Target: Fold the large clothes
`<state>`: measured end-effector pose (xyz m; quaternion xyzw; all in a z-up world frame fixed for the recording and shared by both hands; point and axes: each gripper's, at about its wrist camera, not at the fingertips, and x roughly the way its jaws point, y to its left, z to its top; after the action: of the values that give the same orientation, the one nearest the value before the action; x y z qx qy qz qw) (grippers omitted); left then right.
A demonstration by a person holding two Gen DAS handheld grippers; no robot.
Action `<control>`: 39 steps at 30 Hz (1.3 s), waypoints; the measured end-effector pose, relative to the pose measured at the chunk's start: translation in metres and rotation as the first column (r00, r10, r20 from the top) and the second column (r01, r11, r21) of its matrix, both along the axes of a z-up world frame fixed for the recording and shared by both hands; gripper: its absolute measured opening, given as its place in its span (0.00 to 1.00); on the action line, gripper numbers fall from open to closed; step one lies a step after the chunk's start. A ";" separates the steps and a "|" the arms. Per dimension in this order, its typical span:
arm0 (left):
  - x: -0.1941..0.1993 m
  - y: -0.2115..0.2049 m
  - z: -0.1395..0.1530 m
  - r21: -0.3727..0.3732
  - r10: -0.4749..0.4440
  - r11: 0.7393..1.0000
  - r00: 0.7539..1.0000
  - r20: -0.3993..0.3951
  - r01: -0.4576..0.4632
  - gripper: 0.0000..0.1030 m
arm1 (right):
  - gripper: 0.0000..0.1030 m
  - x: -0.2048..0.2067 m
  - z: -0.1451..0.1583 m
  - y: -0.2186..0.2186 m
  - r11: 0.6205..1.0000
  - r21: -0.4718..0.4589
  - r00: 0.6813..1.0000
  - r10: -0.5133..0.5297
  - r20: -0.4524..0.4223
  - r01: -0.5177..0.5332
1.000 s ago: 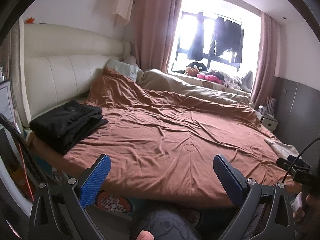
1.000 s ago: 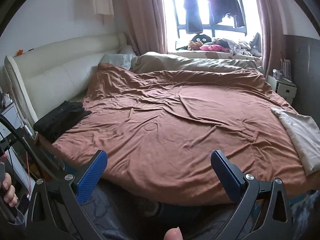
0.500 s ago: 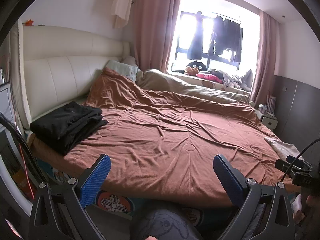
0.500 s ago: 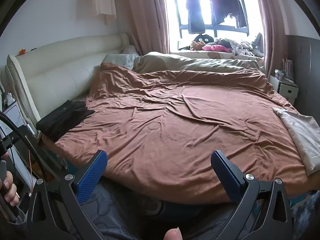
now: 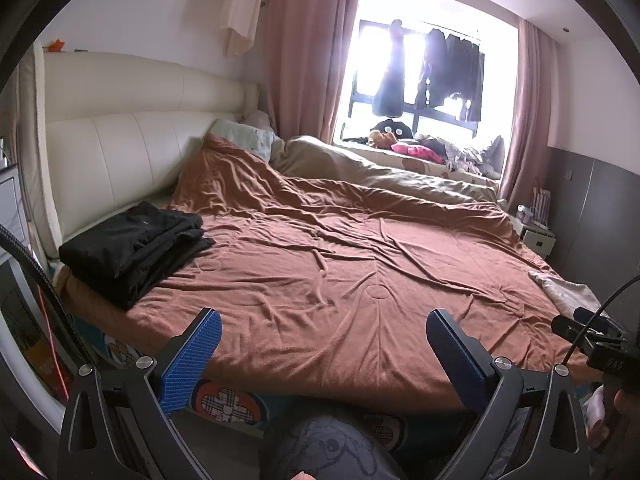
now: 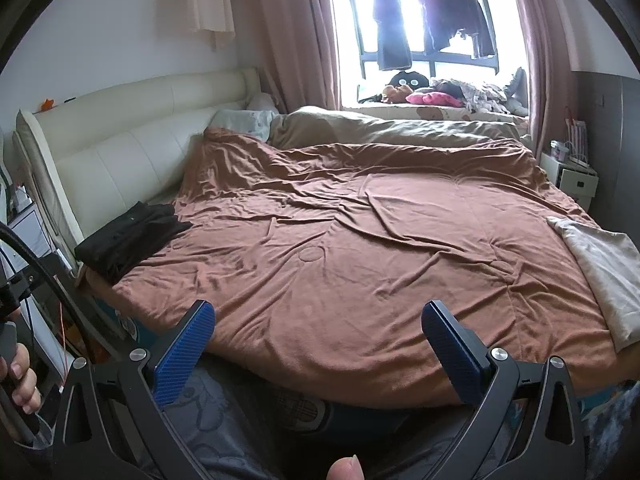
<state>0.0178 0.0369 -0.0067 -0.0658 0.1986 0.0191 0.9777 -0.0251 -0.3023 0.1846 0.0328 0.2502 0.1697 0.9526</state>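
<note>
A wide bed fills both wrist views, covered by a rust-brown quilt (image 5: 340, 264) of soft, creased fabric with round stitched dimples. The left hand-held gripper (image 5: 320, 354) hangs at the near edge of the bed, its two blue ribbed pads spread wide apart and gripping nothing. The right hand-held gripper (image 6: 316, 338) is likewise spread wide and empty over the same edge.

The task's clothes — a folded black stack (image 5: 132, 250) of matte cloth, a flattish oblong of several layers — lie on the quilt ahead and to the left of both grippers, just beside the cream padded headboard (image 5: 120, 148). The stack's long axis runs from the near left edge of the bed diagonally away toward the middle. In the right wrist view the same stack (image 6: 128, 236) sits far left.

Ahead and to the right of the right gripper, a pale beige cloth (image 6: 600, 272) lies flat on the quilt's corner. Beyond the grippers, dark garments (image 6: 432, 24) hang in the bright window — pink curtains (image 5: 304, 48) frame it.

Compared with a second ago, both views have barely shifted; the stack has not moved.
</note>
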 end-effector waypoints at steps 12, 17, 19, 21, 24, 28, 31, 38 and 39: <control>0.000 0.000 -0.002 0.000 -0.006 1.000 1.000 -0.001 0.006 1.00 | 1.00 -0.001 -0.002 0.002 1.000 -0.003 1.000 0.003 -0.007 -0.003; -0.001 0.000 -0.003 0.001 -0.010 1.000 1.000 -0.003 0.010 1.00 | 1.00 -0.001 0.000 0.003 1.000 -0.004 1.000 0.004 -0.002 -0.004; 0.000 0.000 -0.003 0.002 -0.010 1.000 1.000 -0.003 0.010 1.00 | 1.00 -0.001 0.000 0.003 1.000 -0.002 1.000 0.003 -0.003 -0.003; 0.000 0.000 -0.003 0.004 -0.009 1.000 1.000 -0.002 0.009 1.00 | 1.00 -0.001 -0.001 0.002 1.000 -0.001 1.000 0.003 -0.004 -0.003; -0.001 0.000 -0.003 0.001 -0.010 1.000 1.000 -0.001 0.010 1.00 | 1.00 -0.001 -0.002 0.003 1.000 -0.003 1.000 0.003 -0.006 -0.003; -0.001 0.000 -0.005 0.007 -0.010 1.000 1.000 0.000 0.010 1.00 | 1.00 -0.001 -0.003 0.004 1.000 -0.002 1.000 0.003 -0.007 -0.003; -0.001 0.000 -0.004 0.005 -0.011 1.000 1.000 0.000 0.011 1.00 | 1.00 0.000 -0.002 0.003 1.000 -0.001 1.000 0.003 -0.009 -0.003; 0.000 0.000 -0.005 0.008 -0.014 1.000 1.000 -0.004 0.014 1.00 | 1.00 0.000 -0.003 0.004 1.000 -0.004 1.000 0.003 -0.006 -0.003; 0.000 0.000 -0.005 0.007 -0.015 1.000 1.000 -0.004 0.015 1.00 | 1.00 0.000 -0.003 0.004 1.000 -0.004 1.000 0.003 -0.006 -0.003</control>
<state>0.0178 0.0368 -0.0113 -0.0606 0.2010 0.0125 0.9776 -0.0255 -0.2979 0.1819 0.0309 0.2534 0.1703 0.9518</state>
